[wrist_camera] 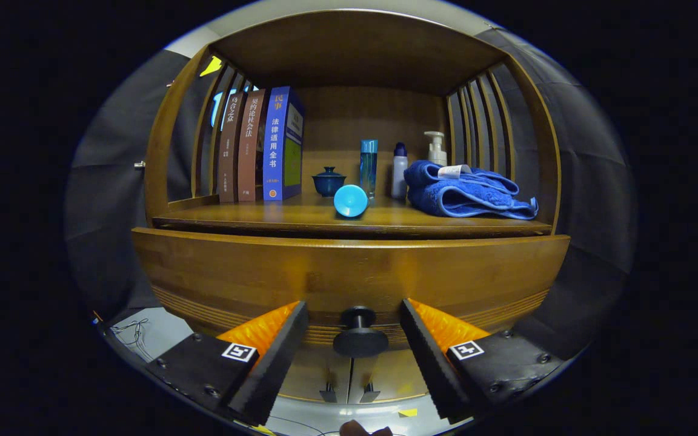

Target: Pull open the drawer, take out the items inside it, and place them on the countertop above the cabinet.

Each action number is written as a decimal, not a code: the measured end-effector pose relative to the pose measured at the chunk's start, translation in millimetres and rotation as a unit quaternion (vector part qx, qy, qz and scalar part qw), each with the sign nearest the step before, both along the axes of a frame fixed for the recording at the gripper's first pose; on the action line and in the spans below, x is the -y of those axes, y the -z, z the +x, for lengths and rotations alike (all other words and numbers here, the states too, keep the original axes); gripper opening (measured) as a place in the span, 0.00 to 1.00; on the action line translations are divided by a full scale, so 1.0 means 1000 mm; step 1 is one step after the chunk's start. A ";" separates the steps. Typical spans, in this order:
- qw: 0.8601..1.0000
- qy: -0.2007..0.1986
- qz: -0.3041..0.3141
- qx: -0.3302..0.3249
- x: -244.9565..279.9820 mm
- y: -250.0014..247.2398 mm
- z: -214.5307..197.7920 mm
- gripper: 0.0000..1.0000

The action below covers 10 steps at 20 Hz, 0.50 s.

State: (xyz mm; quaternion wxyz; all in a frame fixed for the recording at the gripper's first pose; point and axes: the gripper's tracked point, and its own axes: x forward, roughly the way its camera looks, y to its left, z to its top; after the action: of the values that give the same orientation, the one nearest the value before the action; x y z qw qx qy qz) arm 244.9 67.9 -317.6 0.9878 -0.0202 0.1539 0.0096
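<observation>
The wooden drawer front point(349, 272) spans the cabinet below the countertop shelf point(300, 219). Its black round knob point(359, 334) sits between my two fingers, with a gap on each side. My gripper point(354, 312) is open, its black fingertips point(293, 330) flanking the knob without touching it. The drawer front stands a little forward of the countertop edge; its inside is hidden.
On the countertop stand three books point(258, 145), a dark blue lidded cup point(328, 180), a light blue cup on its side point(350, 200), a blue bottle point(368, 165), a white bottle point(399, 172), a pump bottle point(435, 148) and a folded blue towel point(467, 192). Slatted side walls enclose the shelf.
</observation>
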 end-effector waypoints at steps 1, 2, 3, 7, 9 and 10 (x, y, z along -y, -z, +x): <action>1.000 0.001 0.001 -0.001 0.000 0.000 0.001 1.00; 1.000 0.001 0.000 -0.003 0.000 0.000 0.002 1.00; 1.000 0.001 -0.001 -0.004 0.000 0.001 0.004 1.00; 1.000 0.003 -0.002 -0.013 -0.002 0.002 0.012 1.00; 1.000 0.003 -0.010 -0.008 -0.005 0.002 0.016 1.00; 1.000 0.002 -0.017 -0.008 -0.002 0.003 0.017 1.00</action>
State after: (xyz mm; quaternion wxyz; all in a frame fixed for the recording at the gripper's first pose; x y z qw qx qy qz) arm 262.2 70.4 -320.5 0.9860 -0.0368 0.1624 0.0052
